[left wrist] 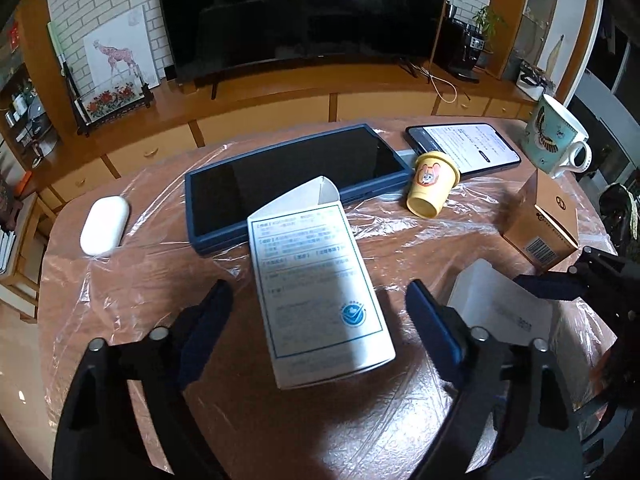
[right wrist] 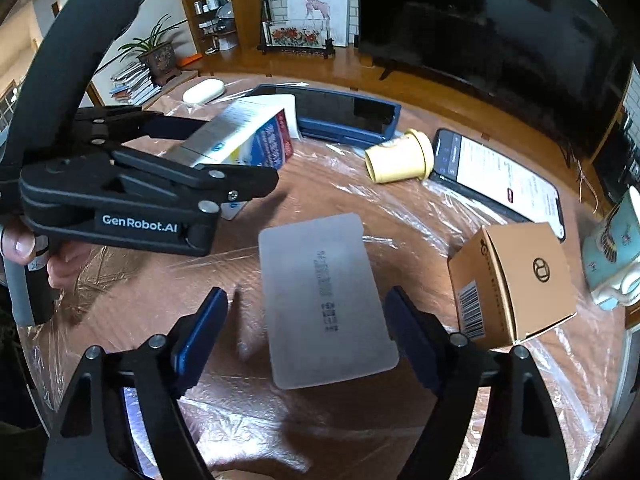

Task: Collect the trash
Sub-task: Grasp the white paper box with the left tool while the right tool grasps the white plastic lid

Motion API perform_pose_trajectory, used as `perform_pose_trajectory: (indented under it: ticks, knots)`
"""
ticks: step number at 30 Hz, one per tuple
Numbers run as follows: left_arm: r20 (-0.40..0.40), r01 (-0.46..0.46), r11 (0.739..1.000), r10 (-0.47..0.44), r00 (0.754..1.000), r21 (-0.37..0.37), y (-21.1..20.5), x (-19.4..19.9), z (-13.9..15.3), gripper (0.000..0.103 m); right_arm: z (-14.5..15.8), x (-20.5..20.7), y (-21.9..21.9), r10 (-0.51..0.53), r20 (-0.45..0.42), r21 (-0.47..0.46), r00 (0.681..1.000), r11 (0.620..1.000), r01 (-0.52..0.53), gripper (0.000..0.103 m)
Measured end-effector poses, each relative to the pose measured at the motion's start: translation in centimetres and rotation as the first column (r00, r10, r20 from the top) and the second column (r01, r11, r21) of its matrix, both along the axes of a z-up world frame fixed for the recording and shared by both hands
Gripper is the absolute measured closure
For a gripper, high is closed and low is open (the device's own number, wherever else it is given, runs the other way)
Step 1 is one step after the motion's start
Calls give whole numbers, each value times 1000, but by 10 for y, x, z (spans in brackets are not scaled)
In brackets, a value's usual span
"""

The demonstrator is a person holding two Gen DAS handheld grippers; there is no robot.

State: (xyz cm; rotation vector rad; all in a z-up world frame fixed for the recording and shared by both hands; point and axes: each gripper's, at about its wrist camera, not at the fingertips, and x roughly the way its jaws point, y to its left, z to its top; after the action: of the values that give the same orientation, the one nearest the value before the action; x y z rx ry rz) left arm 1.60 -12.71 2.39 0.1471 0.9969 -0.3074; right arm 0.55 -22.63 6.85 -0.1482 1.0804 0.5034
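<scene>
The counter (left wrist: 132,280) fills the lower half of both views. It has clear plastic wrap over it, likely to keep it clean.

A big dark tablet (left wrist: 296,176) lies flat in the middle of the left view. It is probably not trash.

The white medicine box (left wrist: 316,288) is trash, I think. It sits in the lower middle of the left view, with its open flap resting on the tablet. The left tool (left wrist: 320,312) is spread wide, one finger on each side of the box, not touching it. In the right view this tool comes in from the left, level with the counter, and a hand (right wrist: 24,248) grips its handle.

The brown box (right wrist: 516,284) stands at the right of the right view.

The flat gray packet (right wrist: 324,300) lies in the lower middle of the right view. The right tool (right wrist: 306,328) is spread wide around it and points down at it, ready to pinch.

The yellow cup (right wrist: 400,156) lies tipped on its side, just beside a lit phone (right wrist: 500,180).
</scene>
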Motion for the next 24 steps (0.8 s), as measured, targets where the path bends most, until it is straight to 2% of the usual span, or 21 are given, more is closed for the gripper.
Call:
perform_pose_trajectory:
  ticks: [4,5,7,9,10,15,24]
  knots:
    - [-12,6,1000,-6,1000,-14,1,1,-3,30,-3,2,-4,-13,-16,20,1000,1000,13,23]
    - [-18,6,1000,-7,1000,-21,2,2,-3,31,-2,2,-5,-18,-16,29,1000,999,18,24]
    - [-25,2,1000,-3,1000,-29,3,3,-5,32,-2,2,-7,-21,-15,38,1000,999,22,30]
    - [-30,2,999,-3,1000,-35,4,3,-7,39,0,2,-10,-28,-13,49,1000,998,29,43]
    - [-36,-6,1000,5,999,-30,4,4,-8,41,0,3,-12,-36,-14,55,999,998,36,46]
    - [-28,-11,1000,11,1000,-25,6,1,-10,55,1,-3,-19,-53,-6,75,999,996,53,47]
    - [4,6,1000,-6,1000,-15,6,-15,1,56,12,-13,-27,-109,9,117,994,987,107,47]
